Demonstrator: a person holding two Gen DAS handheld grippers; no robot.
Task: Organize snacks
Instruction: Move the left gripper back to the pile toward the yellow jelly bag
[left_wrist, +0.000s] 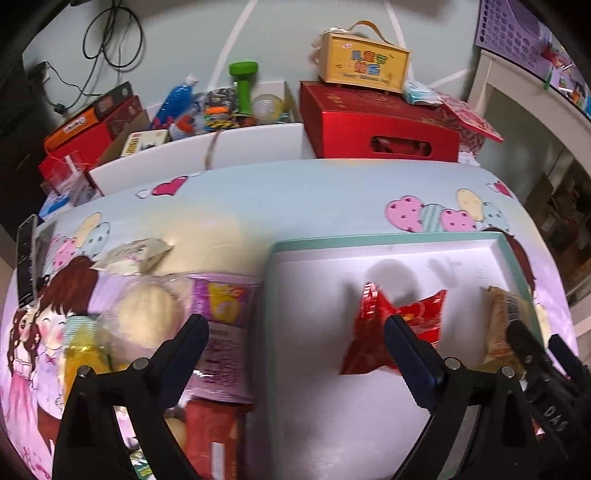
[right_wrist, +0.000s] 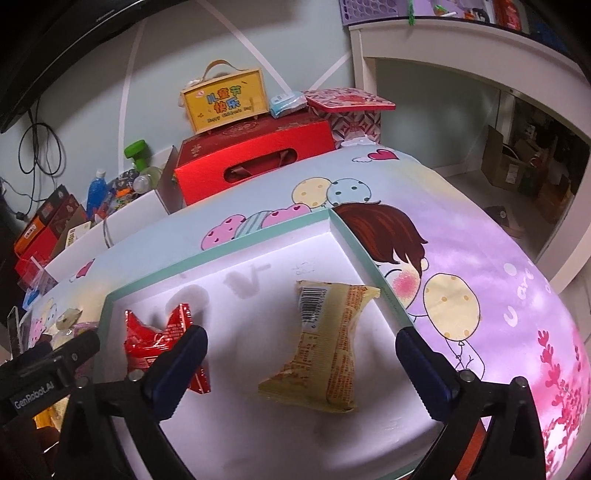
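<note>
Between the wide-spread fingers of the right claw (right_wrist: 301, 354) lies a pale yellow crinkled snack packet (right_wrist: 325, 343), flat on the floor of a shallow white box with a mint-green rim (right_wrist: 255, 236). Its long axis runs away from the claw, tilted slightly, with the barcode end farthest off and the broader sealed end nearest; neither finger touches it. Beside the right claw's left finger sits a shiny red foil snack packet (right_wrist: 162, 339), its notched end pointing away.

The left claw (left_wrist: 295, 332) is also open and holds nothing. Its right finger overlaps that red packet (left_wrist: 391, 325) in its view, though contact cannot be told. Its left finger is over a clear purple-printed snack bag (left_wrist: 221, 306) lying outside the box, on a desk under a pastel cartoon cloth (left_wrist: 295, 199).

Beyond the desk stand a red cardboard carton with a handle slot (left_wrist: 380, 125), a yellow carry box (left_wrist: 365, 64) on top, and a pale wall.
</note>
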